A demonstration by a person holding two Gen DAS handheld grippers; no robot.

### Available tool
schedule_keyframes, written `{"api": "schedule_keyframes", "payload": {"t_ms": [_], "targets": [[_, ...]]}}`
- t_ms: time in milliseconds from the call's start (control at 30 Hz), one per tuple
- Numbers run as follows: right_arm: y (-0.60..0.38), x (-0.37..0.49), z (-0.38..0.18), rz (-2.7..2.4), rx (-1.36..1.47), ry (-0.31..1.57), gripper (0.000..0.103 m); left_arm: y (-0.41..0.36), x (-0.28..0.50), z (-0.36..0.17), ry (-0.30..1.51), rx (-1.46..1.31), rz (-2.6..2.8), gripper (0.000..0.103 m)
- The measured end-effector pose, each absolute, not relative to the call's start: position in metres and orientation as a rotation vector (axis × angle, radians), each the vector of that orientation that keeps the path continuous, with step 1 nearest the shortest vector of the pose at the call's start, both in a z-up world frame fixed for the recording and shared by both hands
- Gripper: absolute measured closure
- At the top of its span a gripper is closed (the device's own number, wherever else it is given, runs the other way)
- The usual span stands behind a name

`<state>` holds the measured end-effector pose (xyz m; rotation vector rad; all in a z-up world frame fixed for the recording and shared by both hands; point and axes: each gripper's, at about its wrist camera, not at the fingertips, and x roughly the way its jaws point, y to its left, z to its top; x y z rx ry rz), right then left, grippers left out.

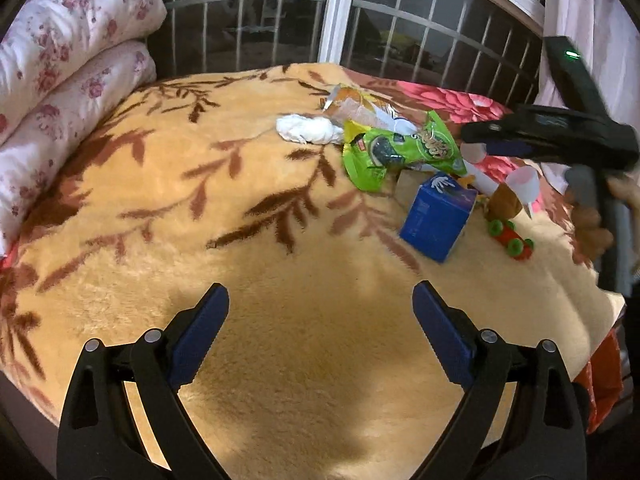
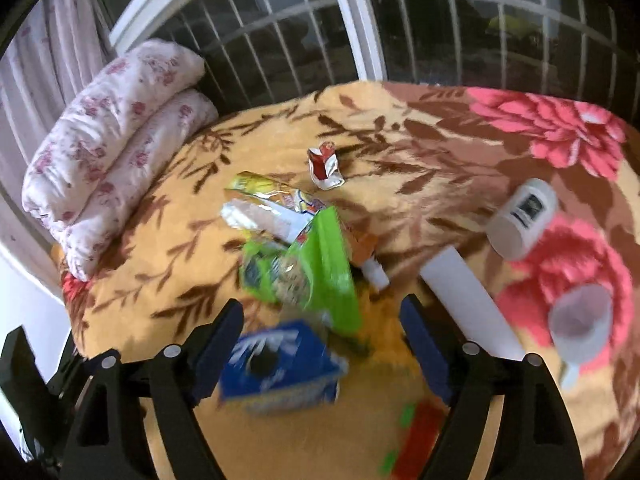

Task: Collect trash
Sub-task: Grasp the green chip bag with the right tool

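Observation:
Trash lies on a yellow leaf-pattern blanket. A green snack bag lies beside a crumpled white tissue and an orange-white wrapper. A blue box stands near them. My left gripper is open and empty above bare blanket. My right gripper is open, hovering over the blue box and the green snack bag; it also shows in the left wrist view. A crumpled red-white wrapper lies further back. A white tube lies to the right.
A folded floral quilt sits at the left by the barred window. A white cup, a white bottle and a red toy with green wheels lie at the right. The bed edge is at the right.

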<state>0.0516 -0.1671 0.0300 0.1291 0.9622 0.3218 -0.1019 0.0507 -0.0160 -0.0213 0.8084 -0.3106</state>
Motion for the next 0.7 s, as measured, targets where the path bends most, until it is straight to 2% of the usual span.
{"api": "schedule_keyframes", "payload": {"t_ms": [133, 167, 200, 300, 533, 700], "targets": [[-0.157, 0.077, 0.016, 0.379, 0.139, 1.010, 0.024, 0.048, -0.096, -0.021, 0.817, -0.002, -0.312, 0.012], [-0.149, 0.082, 0.011, 0.393, 0.123, 1.034, 0.034, 0.047, -0.095, -0.022, 0.819, -0.001, -0.310, 0.012], [-0.140, 0.085, 0.008, 0.412, 0.103, 1.059, 0.056, 0.046, -0.095, -0.023, 0.823, -0.002, -0.309, 0.012], [-0.119, 0.068, 0.017, 0.446, 0.031, 1.035, 0.069, 0.046, -0.096, -0.025, 0.835, -0.004, -0.308, 0.012], [-0.152, -0.037, 0.093, 0.407, 0.066, 0.745, 0.070, 0.048, -0.100, -0.013, 0.826, 0.007, -0.316, 0.012], [-0.209, -0.126, 0.101, 0.191, 0.095, 0.629, 0.069, 0.033, -0.071, 0.012, 0.788, 0.074, -0.356, 0.012]]}}
